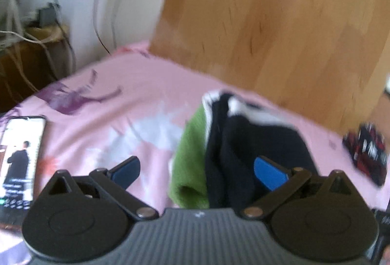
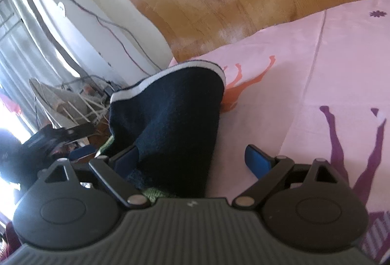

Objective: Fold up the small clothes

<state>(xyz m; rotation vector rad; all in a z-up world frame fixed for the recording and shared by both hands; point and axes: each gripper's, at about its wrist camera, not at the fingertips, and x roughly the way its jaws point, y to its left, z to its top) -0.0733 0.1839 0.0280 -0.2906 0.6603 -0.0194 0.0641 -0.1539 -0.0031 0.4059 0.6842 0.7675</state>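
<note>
A navy garment with white trim [image 1: 243,138] lies bunched on the pink bedsheet [image 1: 117,84], with a green cloth [image 1: 190,155] tucked against its left side. My left gripper [image 1: 197,172] is open just before this pile, its right pad [image 1: 268,174] in front of the navy fabric. In the right wrist view the navy garment [image 2: 170,113] rises between the wide-apart fingers of my open right gripper [image 2: 192,158] and covers part of the left pad [image 2: 126,158]. A strip of green cloth [image 2: 151,193] shows under it. The right pad [image 2: 258,160] is bare over the sheet [image 2: 304,57].
A lit phone [image 1: 19,162] lies on the sheet at the left. A red and black patterned cloth [image 1: 368,155] sits at the right. The wooden headboard [image 1: 268,21] stands behind the pile. Cables and a low wooden stand [image 1: 31,45] are off the bed's far left corner.
</note>
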